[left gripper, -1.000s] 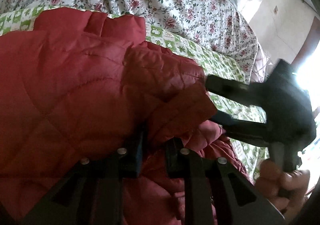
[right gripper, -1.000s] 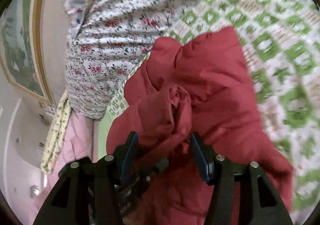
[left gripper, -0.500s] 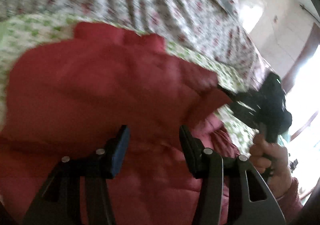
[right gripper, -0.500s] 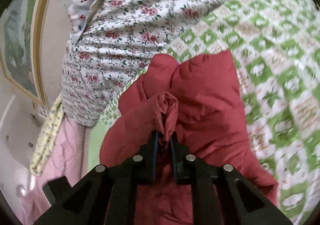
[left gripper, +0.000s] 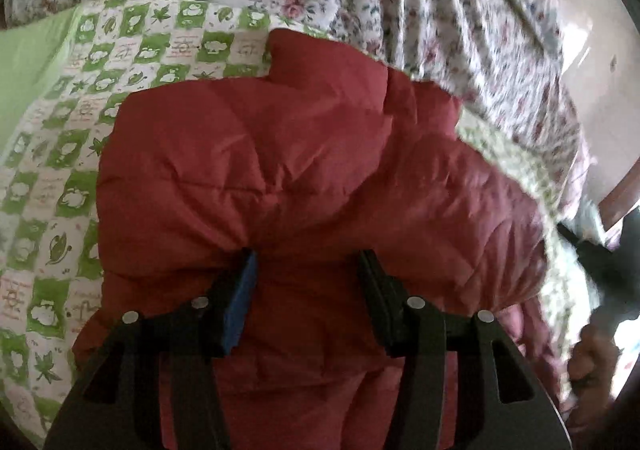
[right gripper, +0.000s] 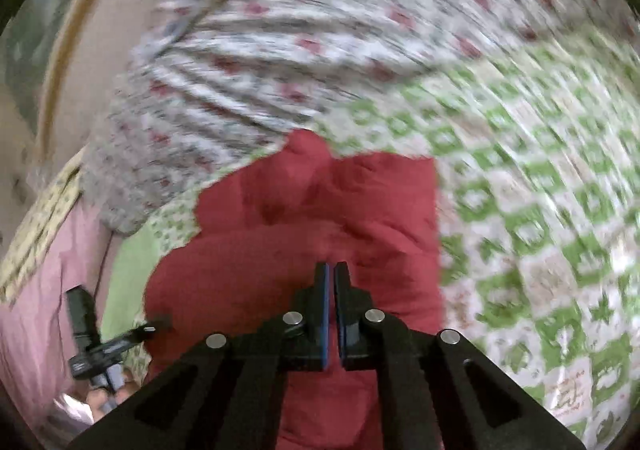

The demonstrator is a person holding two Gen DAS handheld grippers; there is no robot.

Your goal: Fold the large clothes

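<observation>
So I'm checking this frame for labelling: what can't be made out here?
- Right wrist view: right gripper has its jaws together over the red quilted jacket; whether fabric is pinched cannot be told.
- Right wrist view: motion blur smears the green checked bedsheet and floral quilt.
- Left wrist view: left gripper is open; the jacket's lower part is hidden behind it.
- Left wrist view: the other gripper at the right edge is dark, blurred and cut off.

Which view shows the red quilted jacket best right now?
The left wrist view: the red quilted jacket fills it sharply, stitching and folded edge clear on the green checked quilt. The right wrist view is motion-blurred, showing it only as a red mass beyond the shut right claw.
</observation>
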